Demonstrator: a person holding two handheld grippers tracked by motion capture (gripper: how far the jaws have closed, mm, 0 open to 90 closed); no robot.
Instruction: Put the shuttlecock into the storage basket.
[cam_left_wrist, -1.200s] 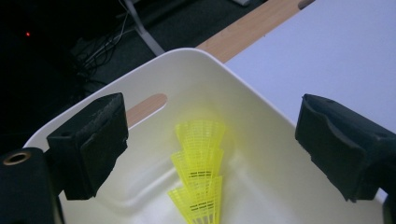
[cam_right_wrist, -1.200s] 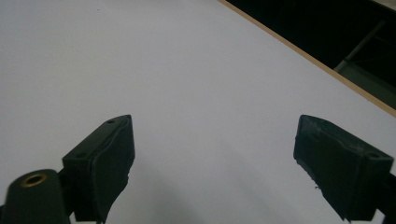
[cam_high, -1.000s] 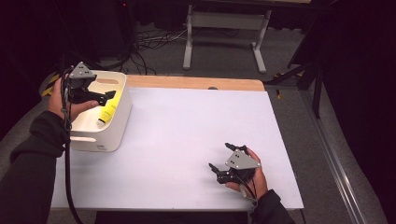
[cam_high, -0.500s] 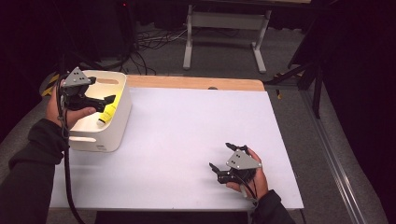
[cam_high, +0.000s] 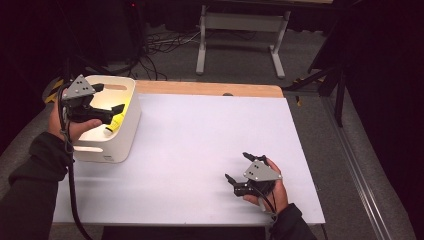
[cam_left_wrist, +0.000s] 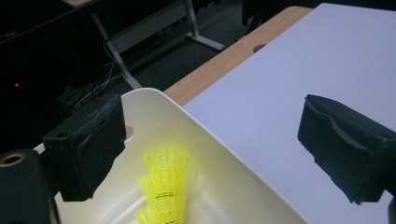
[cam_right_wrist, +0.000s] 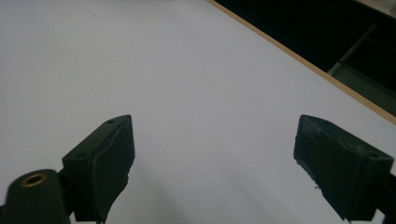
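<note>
A white bin (cam_high: 122, 137) stands at the table's left edge. Yellow plastic shuttlecocks (cam_high: 116, 120) lie stacked inside it, and they show as a yellow mesh stack (cam_left_wrist: 163, 186) in the left gripper view. My left gripper (cam_high: 109, 97) hovers open over the bin, its jaws spread wide with nothing between them; in its own view the gripper (cam_left_wrist: 215, 158) straddles the bin's rim (cam_left_wrist: 219, 144). My right gripper (cam_high: 239, 166) rests low near the table's front right, open and empty. In its own view the right gripper (cam_right_wrist: 212, 163) looks onto bare white tabletop.
The white tabletop (cam_high: 210, 135) has a wooden strip (cam_high: 210, 89) along its far edge. Beyond the table stand a grey metal frame (cam_high: 240, 30) and cables on the dark floor. A metal rail (cam_high: 360, 170) runs along the floor at the right.
My left gripper has drawn back toward the left and slightly nearer, still above the bin. The right gripper has stayed put.
</note>
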